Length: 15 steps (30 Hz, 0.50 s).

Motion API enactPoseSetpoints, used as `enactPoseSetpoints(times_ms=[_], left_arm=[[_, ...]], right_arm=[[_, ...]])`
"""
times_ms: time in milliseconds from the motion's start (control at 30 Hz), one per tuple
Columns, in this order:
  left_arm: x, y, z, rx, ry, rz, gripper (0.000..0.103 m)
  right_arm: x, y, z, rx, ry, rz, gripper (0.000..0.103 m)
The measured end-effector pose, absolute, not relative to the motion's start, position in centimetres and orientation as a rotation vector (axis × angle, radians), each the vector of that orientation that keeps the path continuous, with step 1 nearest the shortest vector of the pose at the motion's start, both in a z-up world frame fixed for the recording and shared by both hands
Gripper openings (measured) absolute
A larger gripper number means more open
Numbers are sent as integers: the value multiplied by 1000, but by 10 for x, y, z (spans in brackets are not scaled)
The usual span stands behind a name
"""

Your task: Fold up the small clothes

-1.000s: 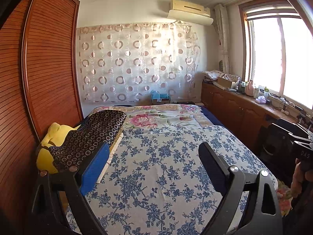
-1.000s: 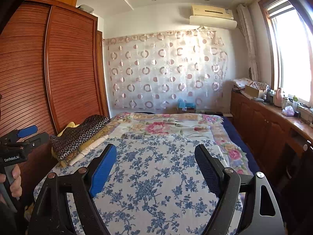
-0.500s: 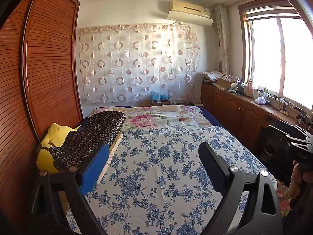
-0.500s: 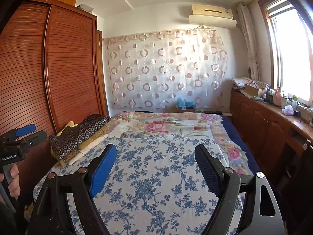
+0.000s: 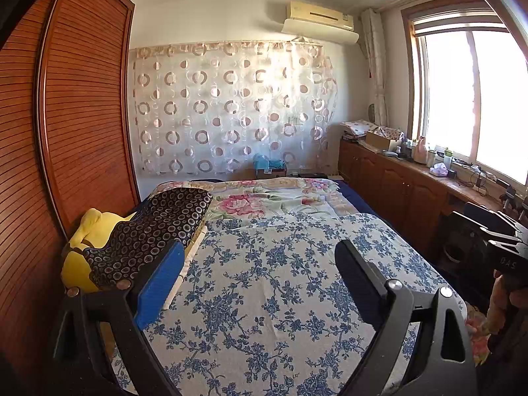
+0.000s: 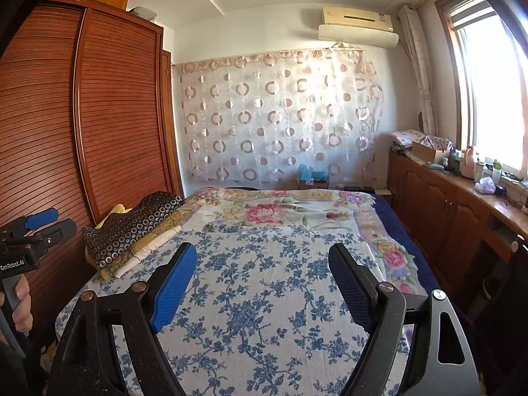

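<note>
A stack of folded clothes lies at the bed's left edge, topped by a dark garment with white rings [image 5: 155, 231], also in the right wrist view [image 6: 132, 227]. A yellow piece [image 5: 87, 231] lies beside it. My left gripper [image 5: 260, 264] is open and empty, held above the blue-flowered sheet [image 5: 280, 297]. My right gripper [image 6: 262, 267] is open and empty above the same sheet [image 6: 264, 313]. The left gripper also shows at the left edge of the right wrist view [image 6: 36, 227]; part of the right one shows at the right edge of the left wrist view [image 5: 505, 247].
A wooden slatted wardrobe [image 5: 76, 115] stands along the bed's left side. Wooden cabinets [image 6: 445, 208] with clutter run under the window on the right. A pink-flowered quilt [image 6: 280, 208] covers the far half of the bed. A patterned curtain [image 5: 231, 109] hangs behind.
</note>
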<state>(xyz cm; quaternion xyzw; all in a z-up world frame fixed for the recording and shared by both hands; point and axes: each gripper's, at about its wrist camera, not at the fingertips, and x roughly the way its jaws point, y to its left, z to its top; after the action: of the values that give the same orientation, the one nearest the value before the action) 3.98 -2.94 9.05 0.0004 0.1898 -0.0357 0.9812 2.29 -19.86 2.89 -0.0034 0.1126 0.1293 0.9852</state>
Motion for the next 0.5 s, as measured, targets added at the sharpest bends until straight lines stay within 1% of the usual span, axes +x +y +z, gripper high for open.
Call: enactPoseSetpoints(times_ms=[500], left_arm=[[39, -28, 90, 1, 381, -73, 93]], right_arm=[[23, -200, 29, -7, 226, 261, 84]])
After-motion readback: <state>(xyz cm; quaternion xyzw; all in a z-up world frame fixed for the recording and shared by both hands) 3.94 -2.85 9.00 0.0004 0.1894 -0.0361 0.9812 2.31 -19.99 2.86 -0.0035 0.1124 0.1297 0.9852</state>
